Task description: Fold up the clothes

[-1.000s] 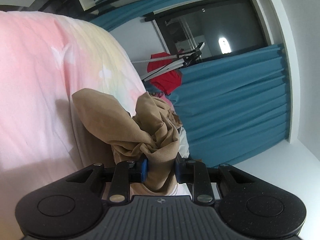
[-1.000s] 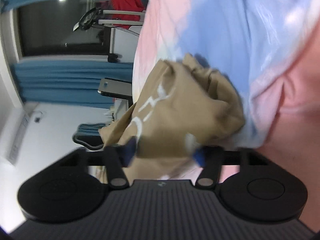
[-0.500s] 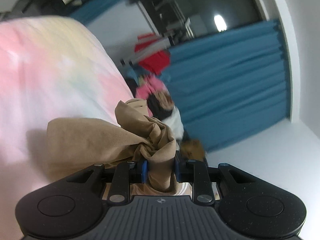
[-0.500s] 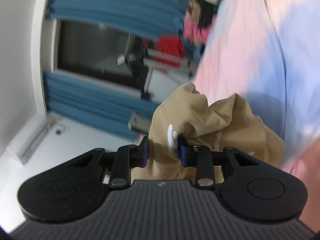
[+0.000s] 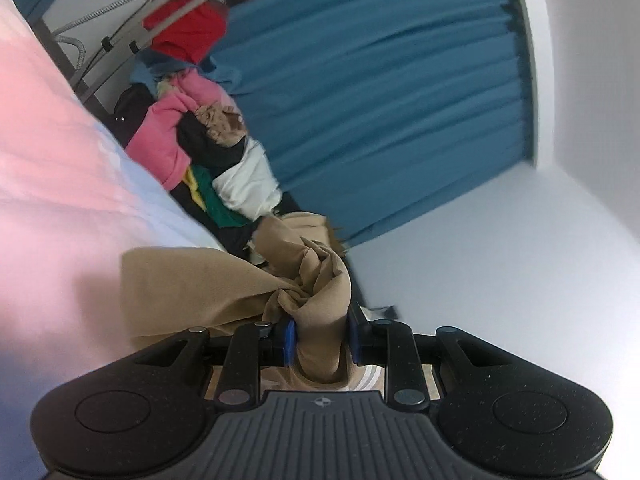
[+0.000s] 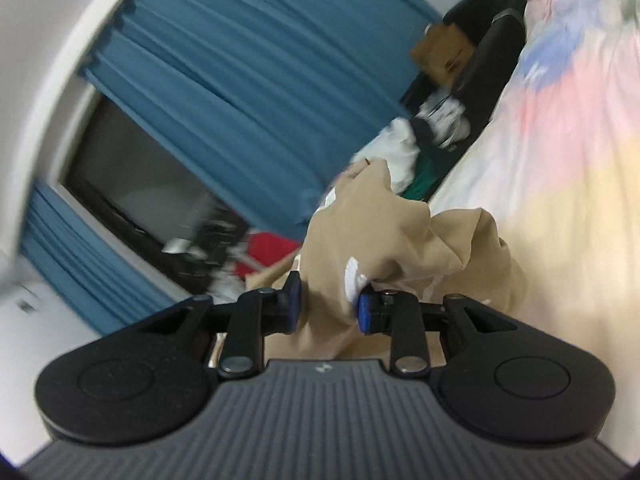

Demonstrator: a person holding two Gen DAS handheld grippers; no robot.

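A tan garment (image 5: 208,292) with white print is held up off the pastel bed sheet (image 5: 48,168). My left gripper (image 5: 320,334) is shut on a bunched fold of it. My right gripper (image 6: 326,306) is shut on another bunch of the same tan garment (image 6: 400,240), where a white printed patch shows beside the jaws. The cloth hangs crumpled between both grippers, and its lower part is hidden behind the gripper bodies.
A pile of loose clothes (image 5: 200,148), pink, black, white and green, lies at the bed's far edge. Blue curtains (image 5: 380,100) and a rack with a red garment (image 5: 184,28) stand behind. A black chair with a cardboard box (image 6: 444,52) is beside the bed (image 6: 560,160).
Both grippers have lifted and swung with the tan garment, so the views tilt toward the curtains and clothes pile. The right gripper closed on the cloth a second ago and keeps its hold.
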